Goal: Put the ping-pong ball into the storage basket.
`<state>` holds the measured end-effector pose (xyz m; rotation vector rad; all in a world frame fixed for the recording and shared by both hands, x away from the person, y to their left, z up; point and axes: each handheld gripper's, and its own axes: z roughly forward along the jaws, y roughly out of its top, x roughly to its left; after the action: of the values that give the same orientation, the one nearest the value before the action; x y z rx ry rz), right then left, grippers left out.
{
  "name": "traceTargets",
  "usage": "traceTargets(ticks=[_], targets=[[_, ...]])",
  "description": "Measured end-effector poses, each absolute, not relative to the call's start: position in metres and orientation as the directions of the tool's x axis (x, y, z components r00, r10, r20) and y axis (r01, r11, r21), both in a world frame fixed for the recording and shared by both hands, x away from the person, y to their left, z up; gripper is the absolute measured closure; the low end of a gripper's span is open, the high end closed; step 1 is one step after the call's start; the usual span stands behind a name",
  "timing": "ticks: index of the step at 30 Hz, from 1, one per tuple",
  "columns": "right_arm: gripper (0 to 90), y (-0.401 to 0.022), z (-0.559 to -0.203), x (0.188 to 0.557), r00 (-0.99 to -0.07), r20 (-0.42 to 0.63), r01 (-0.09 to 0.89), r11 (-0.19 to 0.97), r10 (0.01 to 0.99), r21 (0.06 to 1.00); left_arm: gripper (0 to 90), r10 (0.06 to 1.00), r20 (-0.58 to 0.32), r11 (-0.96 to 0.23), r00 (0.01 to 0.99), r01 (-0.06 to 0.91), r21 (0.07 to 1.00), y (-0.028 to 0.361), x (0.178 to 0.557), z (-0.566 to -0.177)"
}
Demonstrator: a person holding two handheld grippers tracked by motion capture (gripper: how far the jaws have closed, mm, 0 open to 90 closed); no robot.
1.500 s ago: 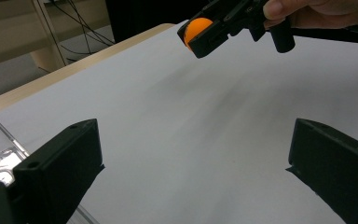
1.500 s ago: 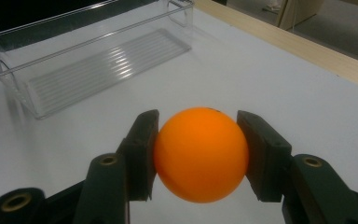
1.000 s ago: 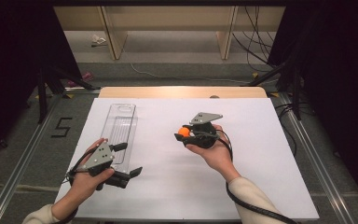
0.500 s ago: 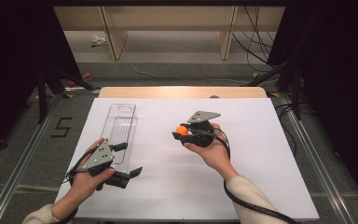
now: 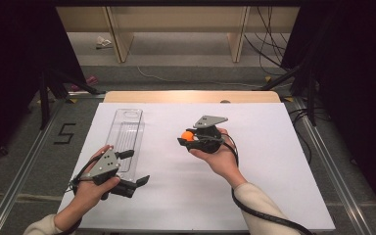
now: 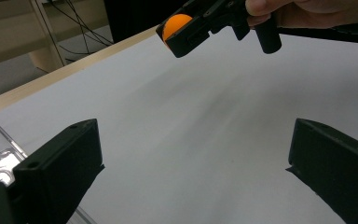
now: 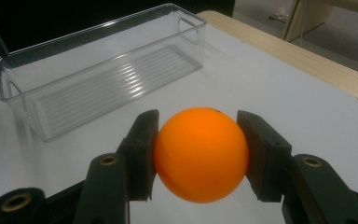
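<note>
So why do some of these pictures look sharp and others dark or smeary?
High view: the white table is brightly lit, the surroundings nearly black. Left gripper view: the table surface looks smeared and soft. Right gripper view: the orange ball is crisp and evenly lit, and the clear plastic bin catches pale glints on its ribbed floor.

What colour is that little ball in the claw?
Plain orange ball, no pattern apparent; clearest in the right gripper view.

the tray (image 5: 127, 134) lies on the table's (image 5: 274, 161) left side, the ball (image 5: 188, 135) to its right.
</note>
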<state>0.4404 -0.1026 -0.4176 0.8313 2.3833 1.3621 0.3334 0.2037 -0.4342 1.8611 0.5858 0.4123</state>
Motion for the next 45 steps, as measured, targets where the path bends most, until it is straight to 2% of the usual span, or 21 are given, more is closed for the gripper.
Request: traceTargets(ticks=[45], targets=[[51.6, -0.070, -0.413, 0.448, -0.819, 0.050, 0.325, 0.390, 0.572, 0.862, 2.3, 0.571, 0.006, -0.292, 0.821, 0.196, 0.936, 0.204, 0.333, -0.434]])
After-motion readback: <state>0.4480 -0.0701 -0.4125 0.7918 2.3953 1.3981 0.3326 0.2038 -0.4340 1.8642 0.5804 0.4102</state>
